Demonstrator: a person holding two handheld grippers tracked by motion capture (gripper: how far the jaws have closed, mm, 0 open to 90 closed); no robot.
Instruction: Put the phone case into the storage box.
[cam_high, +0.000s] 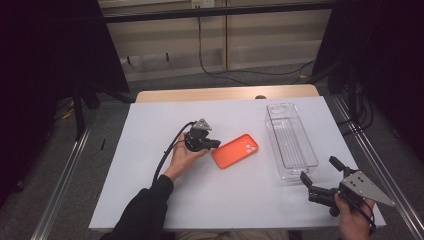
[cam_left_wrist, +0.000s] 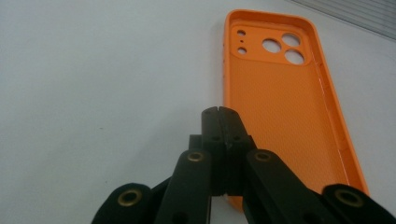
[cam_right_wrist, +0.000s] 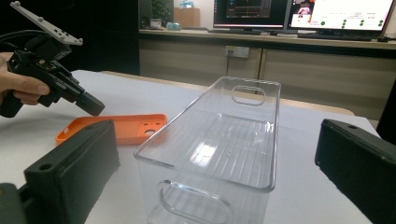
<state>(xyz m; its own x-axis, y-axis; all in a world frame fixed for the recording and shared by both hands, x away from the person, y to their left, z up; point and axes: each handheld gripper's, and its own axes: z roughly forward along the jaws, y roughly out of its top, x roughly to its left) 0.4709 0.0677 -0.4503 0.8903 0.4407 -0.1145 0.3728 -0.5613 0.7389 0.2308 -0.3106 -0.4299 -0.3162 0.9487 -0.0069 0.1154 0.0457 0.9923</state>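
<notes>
An orange phone case (cam_high: 235, 151) lies inside-up on the white table, camera holes to the far right. My left gripper (cam_high: 216, 144) is shut, its tips at the case's left rim. In the left gripper view the jaws are pressed together (cam_left_wrist: 218, 111) over the edge of the case (cam_left_wrist: 285, 102), and I see nothing between them. A clear, empty plastic bin (cam_high: 272, 137) stands to the right. My right gripper (cam_high: 320, 170) is open just before the bin's near end. In the right gripper view its jaws (cam_right_wrist: 215, 140) flank the bin (cam_right_wrist: 205, 182), with the case (cam_right_wrist: 116, 128) and left gripper (cam_right_wrist: 93, 109) beyond.
A white sheet (cam_high: 150, 190) covers the table, and a wooden strip (cam_high: 225, 93) shows at the far edge. Metal rails (cam_high: 65, 175) run along both sides. Cables lie on the floor behind. Monitors (cam_right_wrist: 299, 11) stand on a bench beyond the table.
</notes>
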